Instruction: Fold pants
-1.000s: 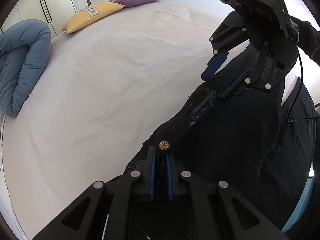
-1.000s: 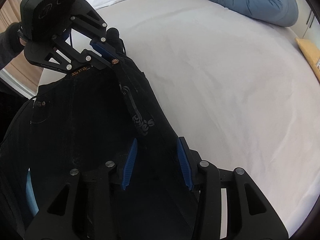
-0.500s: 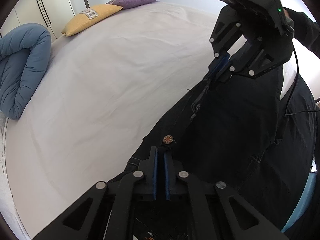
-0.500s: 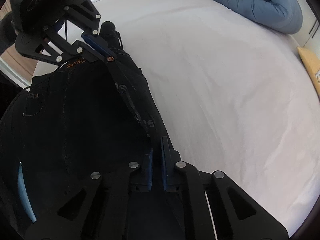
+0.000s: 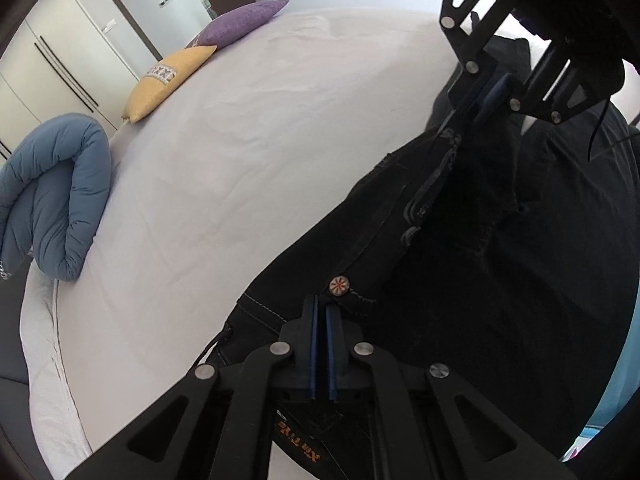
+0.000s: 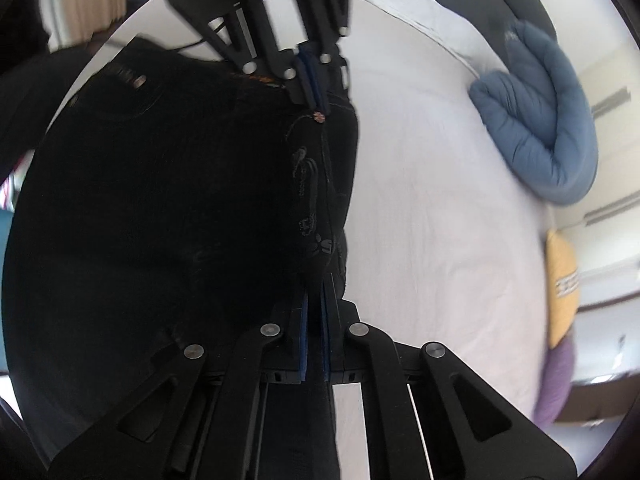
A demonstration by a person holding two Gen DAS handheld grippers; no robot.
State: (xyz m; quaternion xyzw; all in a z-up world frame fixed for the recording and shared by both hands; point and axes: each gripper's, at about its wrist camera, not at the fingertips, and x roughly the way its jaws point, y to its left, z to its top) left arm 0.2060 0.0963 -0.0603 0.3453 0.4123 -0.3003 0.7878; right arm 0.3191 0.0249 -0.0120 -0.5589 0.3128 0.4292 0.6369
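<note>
so both claws have a bite on the waistband of the black denim pants (image 5: 460, 280) right now. the left gripper (image 5: 320, 312) has its blue pads pressed together on the band just below the little round metal button (image 5: 338, 285) with the orange star pattern, and the right gripper (image 6: 314, 312) is pinched shut on the same dark edge further along, near the fly. in the left wrist view you can see the right gripper (image 5: 490, 94) up top with the fabric hanging from it, and in the right wrist view the left gripper (image 6: 314, 80) is at the far end of the same stretch of cloth, so the waistband runs as a ridge between the two.

the pants sit on the near side of the white bed sheet (image 5: 260, 160), with most of the dark cloth bunched under and beside the grippers. a rolled blue quilted duvet (image 5: 56, 192), a yellow cushion (image 5: 168, 80) and a purple cushion (image 5: 240, 24) are well apart from it at the far end.

my read: this is the grab-and-lift step, early on, nothing is folded yet. next move probably needs both hands to carry the band over the open sheet and lay the legs out flat, keeping the ridge taut so one side doesn't slip. the legs are hidden, so can't tell if they're twisted.
</note>
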